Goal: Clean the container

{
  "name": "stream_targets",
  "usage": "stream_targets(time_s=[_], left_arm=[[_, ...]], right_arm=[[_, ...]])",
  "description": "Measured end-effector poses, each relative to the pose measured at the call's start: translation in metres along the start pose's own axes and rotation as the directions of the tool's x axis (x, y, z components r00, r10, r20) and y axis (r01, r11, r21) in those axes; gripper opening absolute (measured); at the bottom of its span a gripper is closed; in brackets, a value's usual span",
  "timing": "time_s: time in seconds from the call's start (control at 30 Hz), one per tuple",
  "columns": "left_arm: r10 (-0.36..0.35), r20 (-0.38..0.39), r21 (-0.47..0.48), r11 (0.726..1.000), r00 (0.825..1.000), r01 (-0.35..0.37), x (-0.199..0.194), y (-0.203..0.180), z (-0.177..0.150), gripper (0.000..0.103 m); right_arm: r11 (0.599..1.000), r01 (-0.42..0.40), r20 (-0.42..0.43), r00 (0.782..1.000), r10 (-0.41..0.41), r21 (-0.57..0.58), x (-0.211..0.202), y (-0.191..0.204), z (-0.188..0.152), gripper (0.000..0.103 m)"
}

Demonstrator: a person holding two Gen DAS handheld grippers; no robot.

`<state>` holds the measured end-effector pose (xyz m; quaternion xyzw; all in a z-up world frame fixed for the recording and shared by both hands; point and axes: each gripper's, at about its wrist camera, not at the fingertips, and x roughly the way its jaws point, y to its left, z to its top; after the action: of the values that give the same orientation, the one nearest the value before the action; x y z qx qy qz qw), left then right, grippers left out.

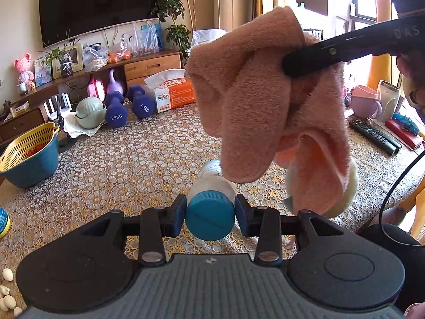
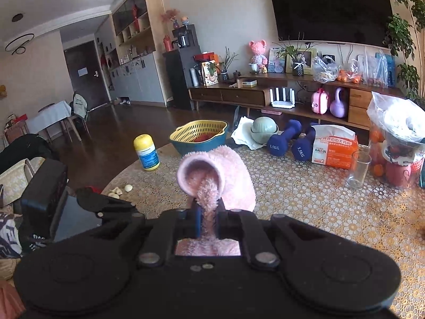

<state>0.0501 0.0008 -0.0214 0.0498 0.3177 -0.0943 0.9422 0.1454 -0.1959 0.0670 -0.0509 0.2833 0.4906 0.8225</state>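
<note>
Up close in the left wrist view, the left tongs (image 1: 210,210) squeeze the blue cap (image 1: 210,214) of a clear bottle (image 1: 214,178). That bottle is lying on its side and points away from the tongs, above the desk (image 1: 132,164) with its lacy cloth. A pink towel (image 1: 268,106) hangs right in front and hides the far end of the bottle. Black right tongs (image 1: 288,65) come in from the upper right and pinch the towel. Far to the left sit a yellow and blue basket (image 1: 29,154) and two purple dumbbells (image 1: 127,109). A black remote (image 1: 374,135) lies off to the right.

Now the right wrist view. The right tongs (image 2: 208,222) are closed on a fold of the fluffy pink towel (image 2: 220,180), which bunches up ahead and blocks the middle. Off to the right stands an empty glass (image 2: 358,170). To the left stands a yellow jar (image 2: 146,152).
</note>
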Motion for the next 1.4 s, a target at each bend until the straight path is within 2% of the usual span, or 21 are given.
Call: stream_targets(time_s=[0.13, 0.27, 0.53, 0.7, 0.73, 0.77, 0.8, 0.93, 1.03, 1.27, 1.4], left_arm=[[0.003, 0.004, 0.003, 1.0, 1.0, -0.003, 0.0, -0.002, 0.001, 0.039], [0.005, 0.004, 0.006, 1.0, 1.0, -0.005, 0.0, -0.003, 0.002, 0.039], [0.007, 0.007, 0.012, 1.0, 1.0, -0.007, 0.001, -0.003, 0.003, 0.039], [-0.001, 0.004, 0.012, 1.0, 1.0, 0.001, 0.003, -0.004, 0.004, 0.039], [-0.003, 0.002, 0.013, 1.0, 1.0, 0.003, 0.004, -0.004, 0.004, 0.036], [-0.009, 0.003, 0.014, 1.0, 1.0, 0.009, 0.004, -0.004, 0.003, 0.026], [-0.011, 0.002, 0.013, 1.0, 1.0, 0.011, 0.004, -0.004, 0.004, 0.025], [-0.013, 0.009, 0.007, 1.0, 1.0, 0.013, 0.004, -0.003, 0.005, 0.025], [-0.011, -0.015, -0.011, 1.0, 1.0, 0.011, 0.011, 0.002, 0.0, 0.025], [0.013, -0.088, -0.06, 0.998, 0.996, -0.018, 0.029, 0.016, -0.016, 0.025], [-0.005, -0.105, -0.093, 0.996, 0.994, -0.005, 0.034, 0.024, -0.023, 0.025]], right_arm=[[0.999, -0.044, -0.03, 0.999, 0.043, -0.016, -0.005, 0.004, -0.004, 0.01], [0.997, -0.074, -0.082, 0.994, 0.072, -0.018, 0.016, 0.016, -0.016, 0.01], [0.993, -0.077, -0.098, 0.992, 0.086, 0.09, 0.061, 0.011, -0.036, 0.01], [0.989, -0.033, -0.097, 0.994, 0.047, 0.145, 0.078, 0.002, -0.039, 0.01], [0.987, -0.027, -0.095, 0.995, 0.043, 0.161, 0.082, -0.001, -0.04, 0.011], [0.984, -0.022, -0.096, 0.995, 0.04, 0.175, 0.084, -0.004, -0.041, 0.011], [0.984, -0.012, -0.103, 0.994, 0.031, 0.179, 0.088, -0.007, -0.041, 0.011], [0.984, 0.046, -0.157, 0.987, -0.019, 0.173, 0.108, -0.013, -0.05, 0.011], [0.979, 0.066, -0.175, 0.984, -0.032, 0.195, 0.118, -0.022, -0.056, 0.01], [0.975, 0.09, -0.171, 0.984, -0.055, 0.205, 0.127, -0.033, -0.055, 0.008], [0.972, 0.116, -0.166, 0.983, -0.083, 0.204, 0.129, -0.037, -0.053, 0.008]])
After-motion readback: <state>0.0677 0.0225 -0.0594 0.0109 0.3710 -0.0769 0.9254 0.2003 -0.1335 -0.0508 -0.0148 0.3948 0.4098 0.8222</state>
